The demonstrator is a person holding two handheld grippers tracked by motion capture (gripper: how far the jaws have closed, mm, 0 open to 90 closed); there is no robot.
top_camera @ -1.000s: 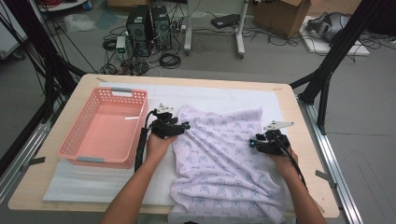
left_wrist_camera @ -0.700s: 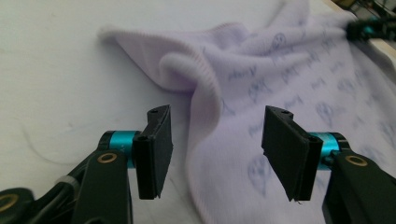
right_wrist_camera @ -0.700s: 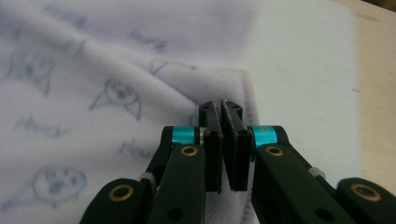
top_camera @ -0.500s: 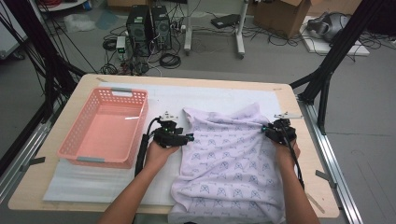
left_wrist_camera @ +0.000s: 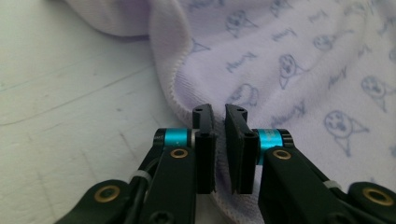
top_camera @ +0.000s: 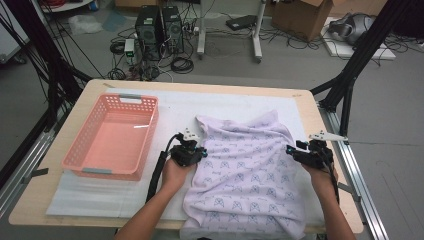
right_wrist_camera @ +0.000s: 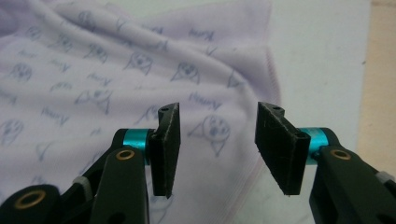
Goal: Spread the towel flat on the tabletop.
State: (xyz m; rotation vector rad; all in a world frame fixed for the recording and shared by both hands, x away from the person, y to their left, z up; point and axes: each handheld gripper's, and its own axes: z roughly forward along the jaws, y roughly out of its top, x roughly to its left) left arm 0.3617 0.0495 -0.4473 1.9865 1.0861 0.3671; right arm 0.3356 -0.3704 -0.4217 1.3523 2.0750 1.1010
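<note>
White padding covers my table, a pink basket at left. I see the lilac printed cloth spread right of centre. My left gripper has just closed on its left hem; my right gripper, just opening, hangs wide over the right edge, holding nothing.

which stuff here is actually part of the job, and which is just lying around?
In use:
- lilac printed cloth, spread on the white mat
- left claw, nearly shut at the cloth's hem
- right claw, open above the cloth's other edge

Lying about:
- empty pink basket
- two computer towers
- cardboard box
</note>
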